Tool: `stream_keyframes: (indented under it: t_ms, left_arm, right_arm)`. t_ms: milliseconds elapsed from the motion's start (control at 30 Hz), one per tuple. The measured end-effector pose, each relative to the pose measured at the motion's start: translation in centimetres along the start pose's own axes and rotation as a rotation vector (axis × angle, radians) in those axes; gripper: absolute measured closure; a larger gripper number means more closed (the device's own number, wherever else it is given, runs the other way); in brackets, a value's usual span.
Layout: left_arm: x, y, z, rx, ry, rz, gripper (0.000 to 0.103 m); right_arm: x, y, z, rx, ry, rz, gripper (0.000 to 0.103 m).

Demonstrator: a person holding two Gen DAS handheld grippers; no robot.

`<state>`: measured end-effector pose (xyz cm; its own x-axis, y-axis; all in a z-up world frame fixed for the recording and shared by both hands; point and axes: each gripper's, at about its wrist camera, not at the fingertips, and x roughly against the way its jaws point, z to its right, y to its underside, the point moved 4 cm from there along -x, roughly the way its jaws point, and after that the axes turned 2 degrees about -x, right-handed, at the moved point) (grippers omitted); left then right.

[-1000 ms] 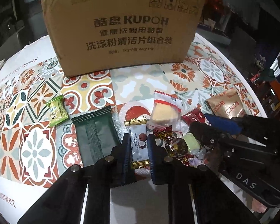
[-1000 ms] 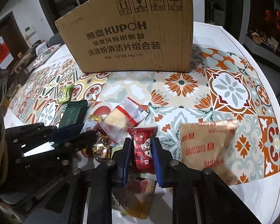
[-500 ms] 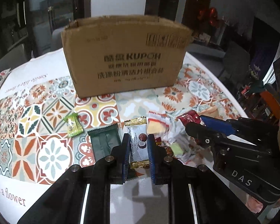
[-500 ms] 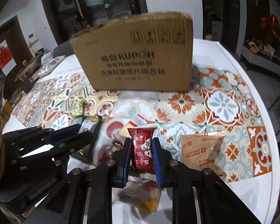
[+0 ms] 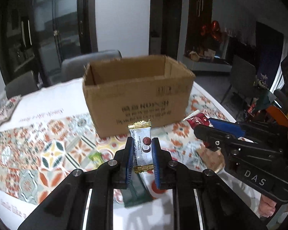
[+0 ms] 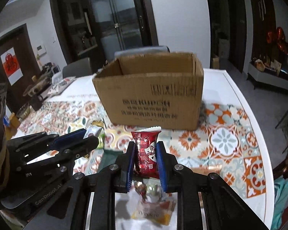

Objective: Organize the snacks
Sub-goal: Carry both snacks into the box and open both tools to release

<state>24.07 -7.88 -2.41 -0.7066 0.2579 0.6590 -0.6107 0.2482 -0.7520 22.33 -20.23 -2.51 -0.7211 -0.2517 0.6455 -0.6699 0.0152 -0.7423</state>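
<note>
My left gripper (image 5: 142,143) is shut on a silver candy packet with gold ends (image 5: 142,143), lifted off the table. It shows again from the side as the left gripper (image 6: 86,137) in the right wrist view. My right gripper (image 6: 145,149) is shut on a red candy packet (image 6: 146,151), also raised; the right gripper (image 5: 203,125) appears at the right of the left wrist view. An open cardboard box (image 5: 138,94) stands ahead on the patterned tablecloth, its inside visible from above; in the right wrist view the box (image 6: 151,92) is straight ahead.
Below the grippers lie a dark green packet (image 5: 136,191), a small green candy (image 5: 96,158), a tan biscuit bag (image 5: 211,157), foil candies (image 6: 149,188) and a yellow sachet (image 6: 153,210). Grey chairs (image 5: 90,65) stand behind the table. The table edge (image 6: 259,134) curves at right.
Both grippers have risen with their packets, and the view has tilted up. The box top opening now shows and the loose snacks have dropped lower in view.
</note>
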Motion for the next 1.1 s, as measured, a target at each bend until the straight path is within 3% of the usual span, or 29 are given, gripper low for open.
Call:
stream_keyframes:
  t_ms: [267, 633, 833, 1100]
  left_arm:
    - [0.8, -3.8, -1.3, -0.035, -0.056, 0.059, 0.084]
    - [-0.3, -8.8, -3.6, -0.036, -0.076, 0.095, 0.084]
    - [-2.2, -10.9, -4.3, -0.047, -0.064, 0.083, 0.084]
    - [-5.4, -12.6, -5.3, -0.059, -0.049, 0.037, 0.084]
  right_arm:
    - [0.2, -4.1, -0.3, 0.016, -0.008, 0.044, 0.08]
    - [-1.1, -9.5, -1.0, 0.084, 0.01, 0.079, 0.08]
    - [-3.1, -12.1, -0.6, 0.082, 0.001, 0.061, 0.08]
    - [-5.7, -13.3, 1.1, 0.06, 0.009, 0.03, 0.08]
